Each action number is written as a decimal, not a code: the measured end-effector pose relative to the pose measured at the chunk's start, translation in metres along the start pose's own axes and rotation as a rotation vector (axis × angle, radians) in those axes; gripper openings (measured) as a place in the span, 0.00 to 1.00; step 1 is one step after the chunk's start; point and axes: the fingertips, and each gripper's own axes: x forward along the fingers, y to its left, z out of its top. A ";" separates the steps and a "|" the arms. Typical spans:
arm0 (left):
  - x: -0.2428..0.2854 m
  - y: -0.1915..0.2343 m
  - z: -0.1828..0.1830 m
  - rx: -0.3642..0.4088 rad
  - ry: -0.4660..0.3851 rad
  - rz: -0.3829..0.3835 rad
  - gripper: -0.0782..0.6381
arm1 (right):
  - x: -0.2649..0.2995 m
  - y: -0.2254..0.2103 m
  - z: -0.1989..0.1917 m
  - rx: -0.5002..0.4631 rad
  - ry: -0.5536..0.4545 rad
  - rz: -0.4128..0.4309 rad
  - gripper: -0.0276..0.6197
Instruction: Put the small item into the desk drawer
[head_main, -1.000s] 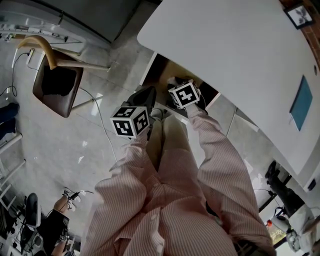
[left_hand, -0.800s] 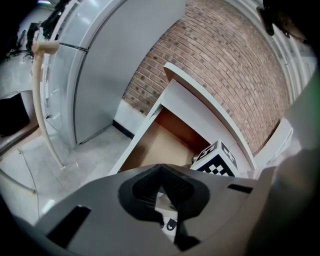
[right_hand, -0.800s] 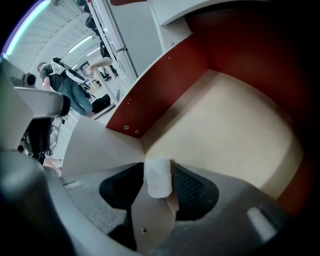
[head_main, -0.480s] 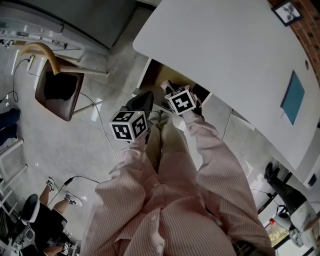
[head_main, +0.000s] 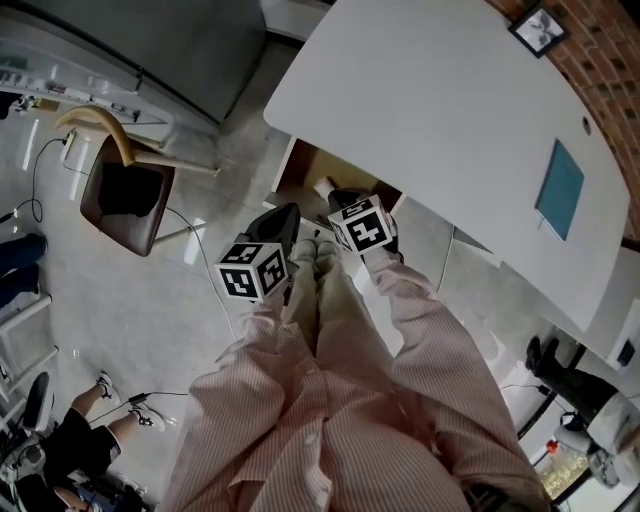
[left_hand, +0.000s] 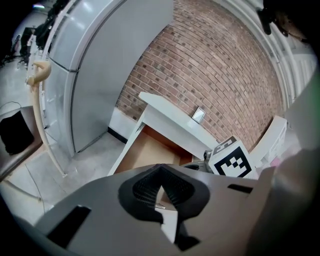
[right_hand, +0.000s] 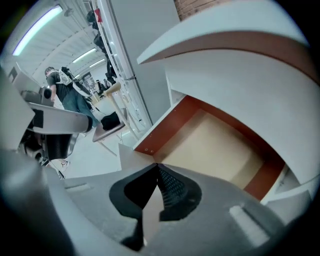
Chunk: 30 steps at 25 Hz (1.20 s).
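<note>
An open desk drawer (head_main: 300, 170) with a light wooden bottom sticks out from under the white desk (head_main: 430, 110). A small pale object (head_main: 322, 187) lies inside it, just beyond my right gripper (head_main: 340, 197). That gripper is shut, its tips meeting with nothing between them (right_hand: 156, 166), and it points into the drawer (right_hand: 220, 145). My left gripper (head_main: 290, 212) hangs beside it at the drawer's front and is shut with nothing in it (left_hand: 160, 169). The drawer (left_hand: 150, 150) shows beyond its jaws.
A brown chair (head_main: 125, 185) stands on the pale floor to the left, with a cable beside it. A teal pad (head_main: 560, 190) and a small framed picture (head_main: 540, 28) rest on the desk. A tall grey cabinet (left_hand: 95, 65) stands against a brick wall. A person (head_main: 50, 470) sits at lower left.
The right gripper has drawn back a little from the pale object in the drawer. The head camera has tilted, so the desk and drawer sit lower in view.
</note>
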 end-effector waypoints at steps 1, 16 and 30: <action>-0.005 -0.003 0.002 0.008 0.001 -0.003 0.11 | -0.008 0.003 0.002 0.002 -0.010 0.006 0.05; -0.076 -0.065 0.054 0.133 -0.111 -0.088 0.11 | -0.141 0.037 0.048 0.139 -0.349 0.122 0.05; -0.124 -0.106 0.127 0.314 -0.282 -0.127 0.11 | -0.247 0.035 0.113 0.172 -0.667 0.073 0.05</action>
